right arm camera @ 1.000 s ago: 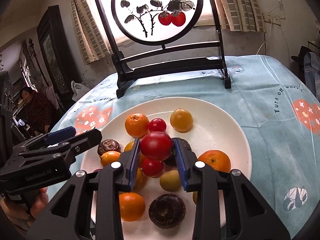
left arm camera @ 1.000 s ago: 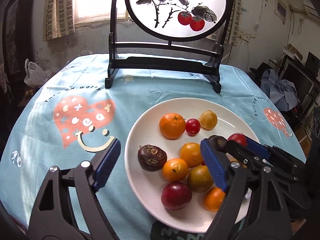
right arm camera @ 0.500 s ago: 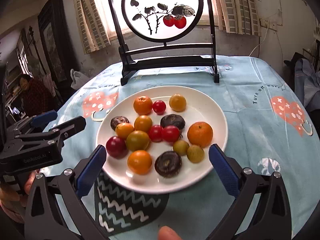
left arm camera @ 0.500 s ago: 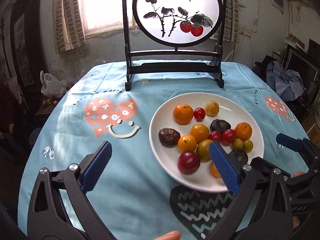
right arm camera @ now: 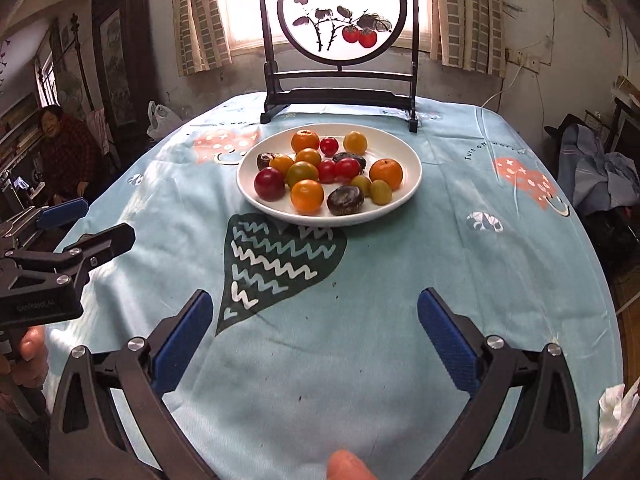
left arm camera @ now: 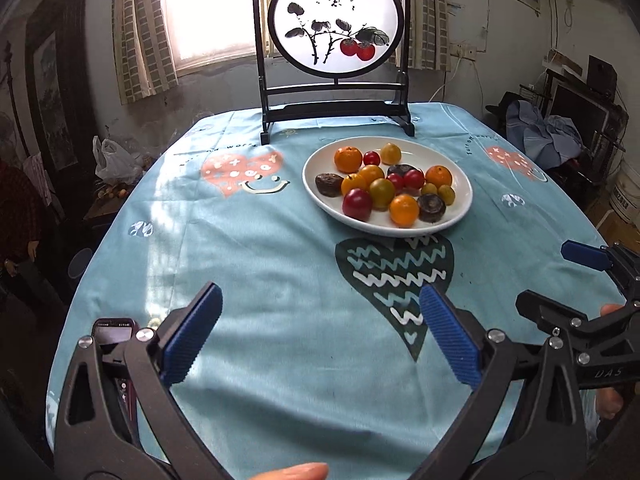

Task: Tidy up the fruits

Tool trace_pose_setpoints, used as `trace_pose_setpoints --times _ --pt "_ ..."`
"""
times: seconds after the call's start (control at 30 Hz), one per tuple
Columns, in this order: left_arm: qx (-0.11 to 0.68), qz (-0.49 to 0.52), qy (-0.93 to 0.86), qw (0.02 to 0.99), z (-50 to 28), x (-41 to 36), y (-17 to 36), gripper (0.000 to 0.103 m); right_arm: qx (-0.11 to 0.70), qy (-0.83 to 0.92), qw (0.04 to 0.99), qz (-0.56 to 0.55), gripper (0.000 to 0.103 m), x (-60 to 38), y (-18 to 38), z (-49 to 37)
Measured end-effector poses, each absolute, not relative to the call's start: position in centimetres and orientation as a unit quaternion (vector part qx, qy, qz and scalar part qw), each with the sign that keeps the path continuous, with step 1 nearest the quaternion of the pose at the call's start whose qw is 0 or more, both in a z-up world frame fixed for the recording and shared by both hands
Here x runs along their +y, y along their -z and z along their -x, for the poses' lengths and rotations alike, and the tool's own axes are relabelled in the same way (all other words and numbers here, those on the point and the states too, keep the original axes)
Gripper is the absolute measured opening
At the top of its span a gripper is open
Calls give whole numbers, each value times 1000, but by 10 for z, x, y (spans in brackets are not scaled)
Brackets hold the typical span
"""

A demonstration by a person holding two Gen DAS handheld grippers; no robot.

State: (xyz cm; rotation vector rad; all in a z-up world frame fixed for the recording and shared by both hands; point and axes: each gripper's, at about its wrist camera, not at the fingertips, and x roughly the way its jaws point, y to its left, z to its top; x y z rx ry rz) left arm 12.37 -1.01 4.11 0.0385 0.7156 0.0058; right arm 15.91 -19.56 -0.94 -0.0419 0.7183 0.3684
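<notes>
Our left hand-held gripper [left arm camera: 320, 338] hangs low over the near part of the desk [left arm camera: 260, 264] with its blue pads [left arm camera: 192, 338] spread wide apart and nothing between them; our right hand-held gripper [right arm camera: 314, 338] does the same just beside it, jaws equally wide and bare. Each shows at the edge of the other's view. Both point toward the white plate [right arm camera: 404, 192], which sits well apart from us, on the far half of the desk, its near rim touching the top of a dark heart with zigzag lines [right arm camera: 276, 260] printed on the light-blue tablecloth [right arm camera: 460, 280]. On the plate we see the fruits [right arm camera: 328, 172] gathered in one loose cluster: orange mandarins, small red tomatoes, a larger dark red one at the near left, yellow and greenish round ones, and several dark wrinkled ones. Behind the plate, at the far edge of the desk, stands a round painted screen [right arm camera: 342, 20] in a black wooden frame. A phone [left arm camera: 114, 330] lies at the near left edge, partly hidden by our left gripper.
</notes>
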Motion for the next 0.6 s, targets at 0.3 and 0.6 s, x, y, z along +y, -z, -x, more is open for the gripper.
trace_pose_setpoints --times 0.3,0.6 --pt "342 -25 9 939 -90 -14 -43 101 338 -178 924 26 102 -198 6 -128" --pt "343 -22 16 939 -83 -16 -43 101 331 -178 926 32 102 -196 3 -117"
